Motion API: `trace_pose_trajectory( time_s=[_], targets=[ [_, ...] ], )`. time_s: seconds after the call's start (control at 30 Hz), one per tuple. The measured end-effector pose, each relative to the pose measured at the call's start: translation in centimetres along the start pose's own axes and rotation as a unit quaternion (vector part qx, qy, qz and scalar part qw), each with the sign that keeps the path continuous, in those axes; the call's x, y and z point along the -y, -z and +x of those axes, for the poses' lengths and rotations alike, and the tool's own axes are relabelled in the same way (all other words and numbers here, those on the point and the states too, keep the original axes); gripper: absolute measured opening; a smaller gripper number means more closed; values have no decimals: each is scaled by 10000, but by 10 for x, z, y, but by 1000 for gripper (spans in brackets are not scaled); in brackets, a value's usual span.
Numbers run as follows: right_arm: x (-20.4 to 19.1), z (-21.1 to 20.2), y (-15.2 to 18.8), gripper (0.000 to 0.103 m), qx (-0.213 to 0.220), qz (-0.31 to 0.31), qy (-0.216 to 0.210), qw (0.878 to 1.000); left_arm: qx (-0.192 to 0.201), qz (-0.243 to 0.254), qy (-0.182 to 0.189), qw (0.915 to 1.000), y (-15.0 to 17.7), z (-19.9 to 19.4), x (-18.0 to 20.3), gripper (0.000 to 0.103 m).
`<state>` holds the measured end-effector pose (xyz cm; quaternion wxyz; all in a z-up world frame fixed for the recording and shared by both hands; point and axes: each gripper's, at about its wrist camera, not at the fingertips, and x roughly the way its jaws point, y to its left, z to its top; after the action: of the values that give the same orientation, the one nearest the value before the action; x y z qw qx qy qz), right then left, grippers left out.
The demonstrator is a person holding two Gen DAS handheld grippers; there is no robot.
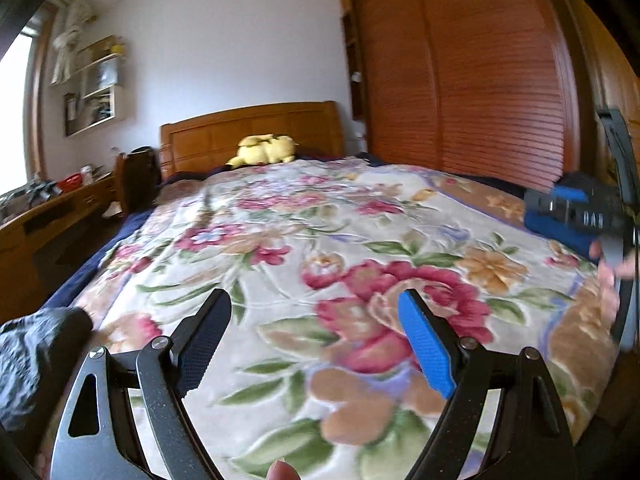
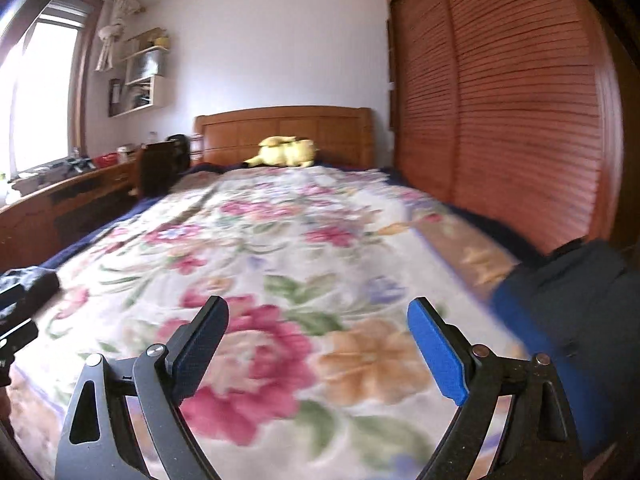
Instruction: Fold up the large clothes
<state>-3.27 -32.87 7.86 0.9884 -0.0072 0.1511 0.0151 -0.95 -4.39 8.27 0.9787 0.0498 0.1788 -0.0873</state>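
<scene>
My left gripper [image 1: 316,300] is open and empty above the floral blanket [image 1: 320,240] on the bed. A dark garment [image 1: 36,356] lies bunched at the bed's near left edge, left of this gripper. My right gripper [image 2: 318,308] is open and empty over the same blanket [image 2: 280,248]. A dark blue garment [image 2: 568,312] lies at the bed's right edge, right of this gripper. The dark garment also shows at the left edge of the right wrist view [image 2: 28,284]. The right gripper appears at the far right of the left wrist view [image 1: 576,212].
A yellow plush toy [image 1: 266,148] lies by the wooden headboard [image 1: 252,128]. A slatted wooden wardrobe [image 1: 480,80] runs along the bed's right side. A cluttered desk [image 1: 48,204] and a dark chair [image 1: 140,176] stand on the left. Wall shelves [image 1: 96,84] hang above.
</scene>
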Motion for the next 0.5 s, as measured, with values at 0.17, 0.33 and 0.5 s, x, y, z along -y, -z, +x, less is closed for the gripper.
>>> trace_pose_trajectory(
  time_s=[0.17, 0.33, 0.5],
  targets=[
    [-11, -2, 7, 92, 31, 193, -384, 9991, 63, -217, -351, 9991, -5, 4, -24, 86],
    [-27, 10, 16, 92, 225, 91, -475, 9986, 138, -436, -633, 9969, -1, 6, -46, 86],
    [-39, 34, 40, 92, 295, -94, -553, 9980, 93, -505, -810, 9954, 13, 16, -59, 86]
  ],
)
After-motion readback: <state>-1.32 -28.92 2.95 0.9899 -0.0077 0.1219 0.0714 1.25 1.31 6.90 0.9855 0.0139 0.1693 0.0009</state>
